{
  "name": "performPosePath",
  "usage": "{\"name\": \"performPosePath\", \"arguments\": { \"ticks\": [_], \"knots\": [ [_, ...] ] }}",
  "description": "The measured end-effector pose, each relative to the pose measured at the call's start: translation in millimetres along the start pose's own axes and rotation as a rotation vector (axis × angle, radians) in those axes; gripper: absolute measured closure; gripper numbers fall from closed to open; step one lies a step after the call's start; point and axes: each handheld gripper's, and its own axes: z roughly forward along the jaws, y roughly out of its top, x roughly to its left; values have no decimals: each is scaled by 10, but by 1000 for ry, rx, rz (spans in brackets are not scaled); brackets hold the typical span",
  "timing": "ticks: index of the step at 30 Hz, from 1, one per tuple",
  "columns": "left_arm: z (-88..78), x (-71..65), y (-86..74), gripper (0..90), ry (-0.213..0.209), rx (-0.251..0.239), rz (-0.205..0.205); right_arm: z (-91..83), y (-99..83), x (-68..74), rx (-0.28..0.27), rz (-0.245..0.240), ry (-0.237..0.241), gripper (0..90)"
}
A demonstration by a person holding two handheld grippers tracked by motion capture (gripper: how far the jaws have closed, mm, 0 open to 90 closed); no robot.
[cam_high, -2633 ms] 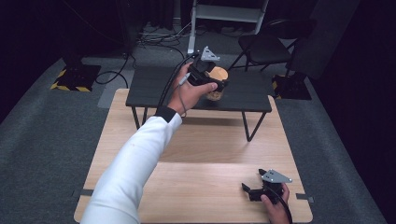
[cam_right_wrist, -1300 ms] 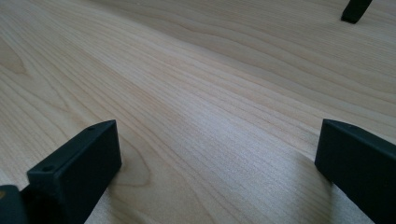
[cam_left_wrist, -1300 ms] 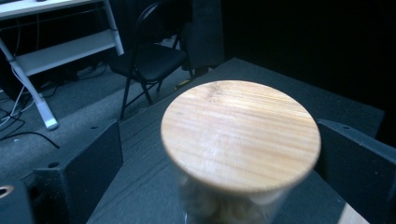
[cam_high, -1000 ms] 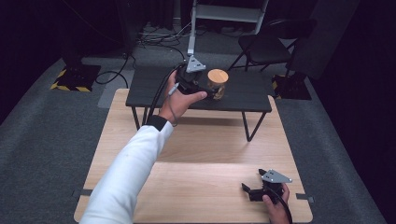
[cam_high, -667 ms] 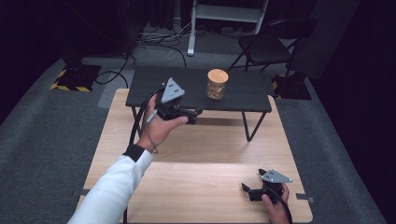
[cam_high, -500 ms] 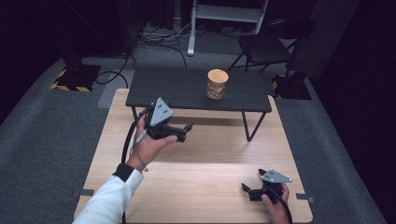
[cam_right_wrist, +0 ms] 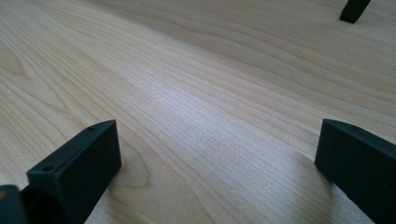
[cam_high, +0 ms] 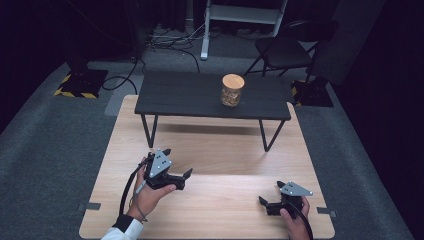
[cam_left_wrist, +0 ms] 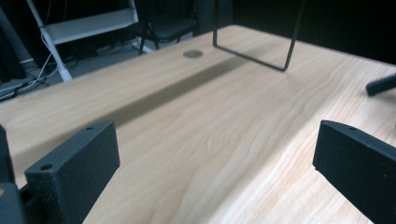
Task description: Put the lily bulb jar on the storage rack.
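the high view shows the jar [cam_high: 232,90] standing upright on the small black bench [cam_high: 190,95], toward its right end, well apart from both grippers. it is clear glass with a round cork lid and something brownish inside. the left gripper [cam_high: 176,163] sits near the front left of the wooden table [cam_high: 225,150], jaws wide apart, holding nothing. the right gripper [cam_high: 270,194] rests near the front right corner, jaws also spread and empty. the left gripper view adds the bench's thin wire leg [cam_left_wrist: 285,35] and its long shadow across the wood. the right gripper view gives close wood grain between its jaws.
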Motion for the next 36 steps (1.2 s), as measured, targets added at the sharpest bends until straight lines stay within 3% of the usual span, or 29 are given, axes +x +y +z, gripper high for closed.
{"name": "performPosePath", "arguments": {
  "ticks": [6,14,19,28,31,36],
  "knots": [
    [10,-29,-213,4,-7,27,-33,0,0,0,0,0,0,0],
    [41,-44,-456,6,13,87,-50,0,0,0,0,0,0,0],
    [55,-67,-533,6,25,122,-65,0,-1,0,0,-1,0,0],
    [111,-79,-632,7,-4,196,-69,-2,-2,-1,0,-2,2,0],
    [123,-64,-622,6,-18,206,-64,-2,-2,-3,-1,-3,4,0],
    [157,-89,-574,5,-7,235,-48,-2,-2,-5,0,-4,6,0]
  ]
}}
